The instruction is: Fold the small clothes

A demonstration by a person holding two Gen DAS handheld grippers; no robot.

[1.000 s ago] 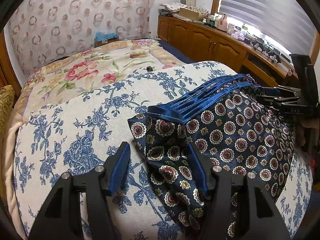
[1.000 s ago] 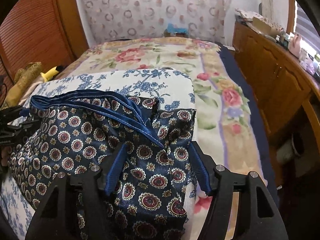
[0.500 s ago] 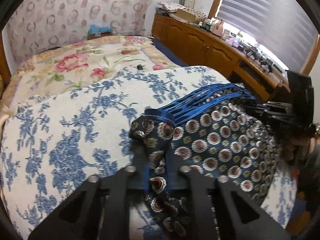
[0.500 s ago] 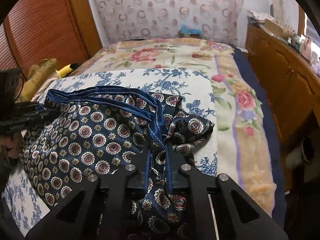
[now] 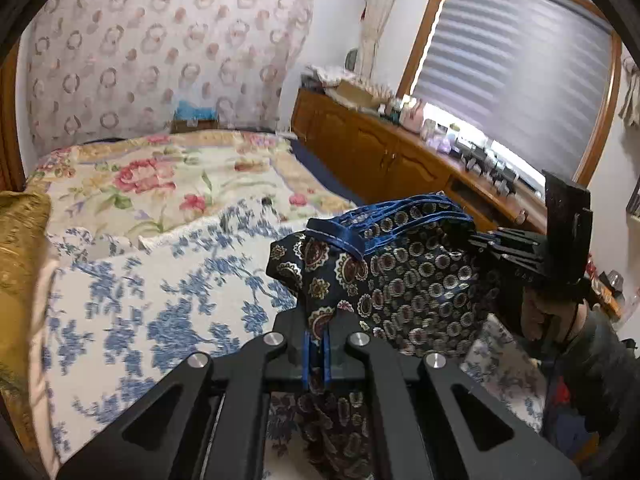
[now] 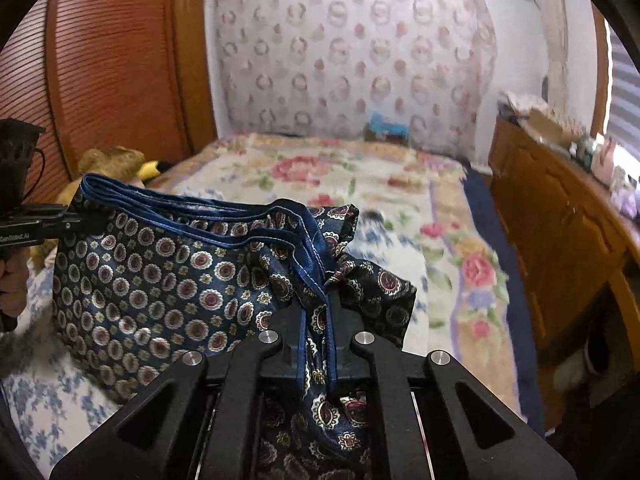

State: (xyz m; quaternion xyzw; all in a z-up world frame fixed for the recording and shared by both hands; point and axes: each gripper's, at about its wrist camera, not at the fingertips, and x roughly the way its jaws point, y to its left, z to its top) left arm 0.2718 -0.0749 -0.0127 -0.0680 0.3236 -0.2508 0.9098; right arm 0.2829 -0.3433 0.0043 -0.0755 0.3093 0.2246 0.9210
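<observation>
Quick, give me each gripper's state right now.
Left gripper: shut on the patterned shorts.
Right gripper: shut on the patterned shorts too.

Only legible text: white "GenRobot.AI", partly cut off, on the side of the left gripper (image 6: pixel 76 222) at the left edge of the right wrist view.

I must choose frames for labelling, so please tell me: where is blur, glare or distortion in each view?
Left wrist view: the bedspread is smeared by motion, the window blind glares bright, and the fisheye bends the walls. Right wrist view: the bedspread and cabinet are blurred, while the patterned shorts near the jaws look sharper.
</observation>
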